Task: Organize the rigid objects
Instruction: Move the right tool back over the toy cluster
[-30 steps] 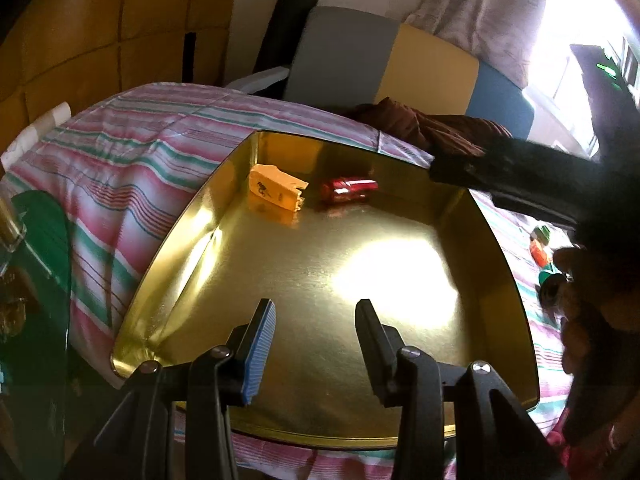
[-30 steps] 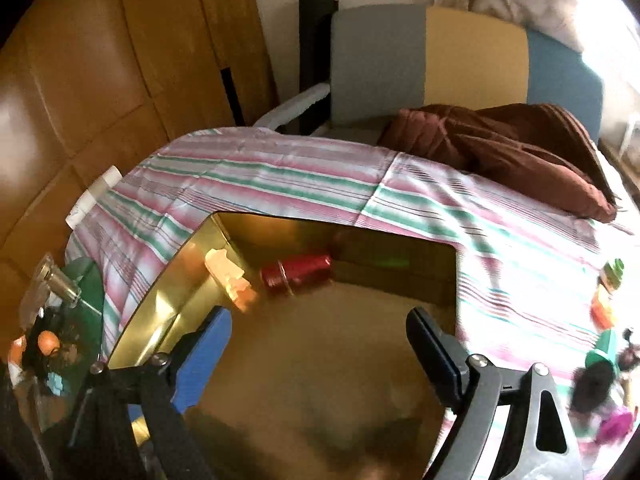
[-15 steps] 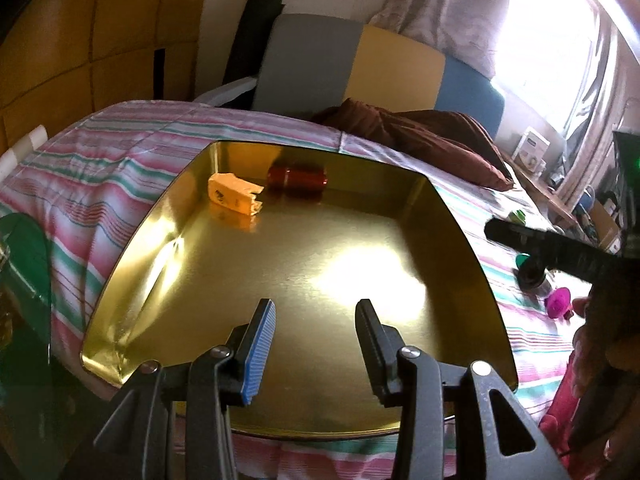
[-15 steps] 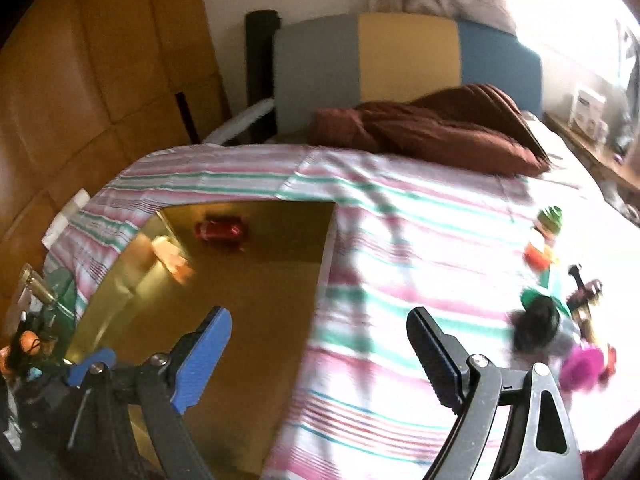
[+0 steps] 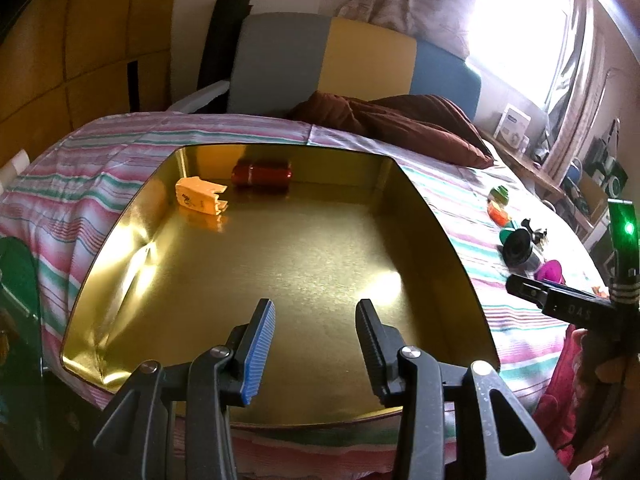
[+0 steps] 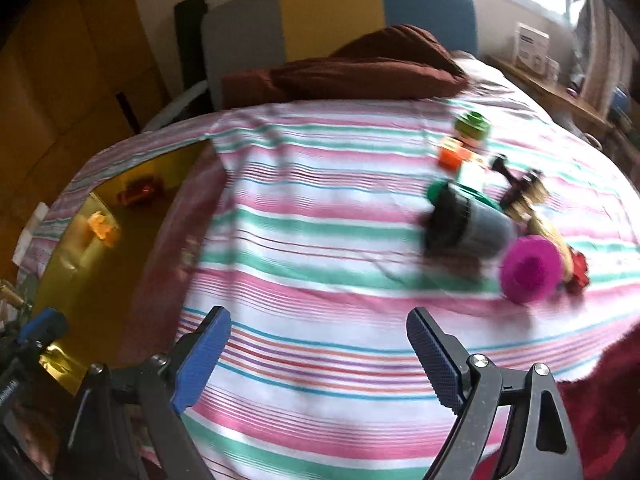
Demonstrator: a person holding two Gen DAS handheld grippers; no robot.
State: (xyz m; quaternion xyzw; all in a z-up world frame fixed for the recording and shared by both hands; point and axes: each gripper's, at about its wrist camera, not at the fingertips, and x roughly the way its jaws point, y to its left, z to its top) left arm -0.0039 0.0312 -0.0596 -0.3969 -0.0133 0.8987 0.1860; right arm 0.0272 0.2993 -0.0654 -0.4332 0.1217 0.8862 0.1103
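A gold metal tray [image 5: 436, 220] lies on the striped bedspread and holds an orange block [image 5: 200, 196] and a red can [image 5: 262, 174] at its far end. My left gripper [image 5: 316, 344] is open and empty over the tray's near part. My right gripper [image 6: 320, 360] is open and empty above bare bedspread, right of the tray [image 6: 76, 240]. A cluster of small objects lies ahead to its right: a dark cylinder [image 6: 464, 224], a magenta round piece [image 6: 528, 270], an orange piece [image 6: 452, 156] and a green piece [image 6: 472, 124]. The cluster also shows in the left wrist view [image 5: 520, 244].
A brown pillow [image 6: 352, 72] lies at the head of the bed against a grey, yellow and blue headboard [image 5: 360, 64]. A wooden wall [image 5: 80, 40] is on the left. A shelf with boxes [image 5: 516, 124] runs along the window side.
My right gripper has swung right, from over the tray to over the bedspread near the cluster of objects. My left gripper has stayed open over the tray's near part.
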